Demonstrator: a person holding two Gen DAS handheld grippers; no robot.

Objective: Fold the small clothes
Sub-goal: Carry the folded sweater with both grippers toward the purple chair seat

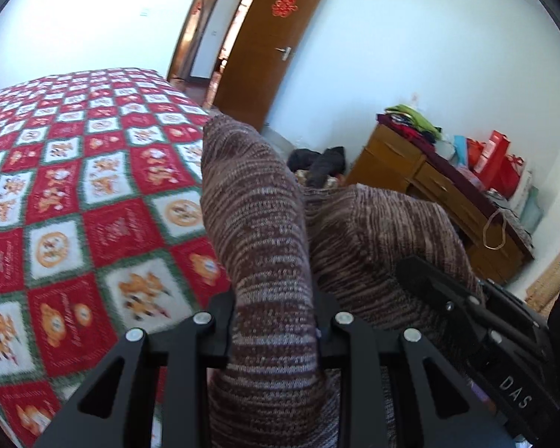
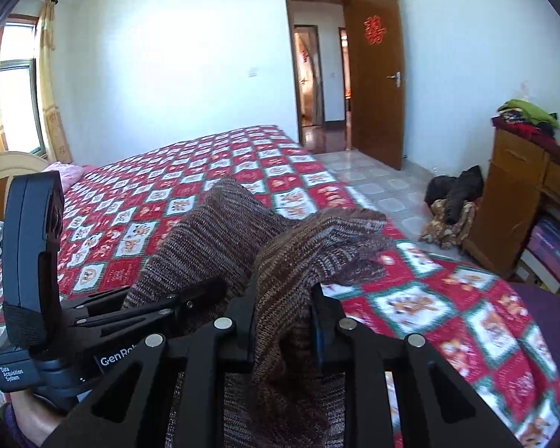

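Note:
A brown and grey striped knitted garment is held up above the bed. My left gripper is shut on one edge of it, and the cloth stands up between the fingers. My right gripper is shut on another edge of the same garment, which drapes over its fingers and hangs below. The right gripper shows at the right of the left wrist view. The left gripper shows at the left of the right wrist view. The two grippers are close side by side.
The bed has a red, white and green checked cover. A wooden dresser piled with clothes and bags stands by the right wall. Dark clothes lie on the tiled floor. A brown door stands open.

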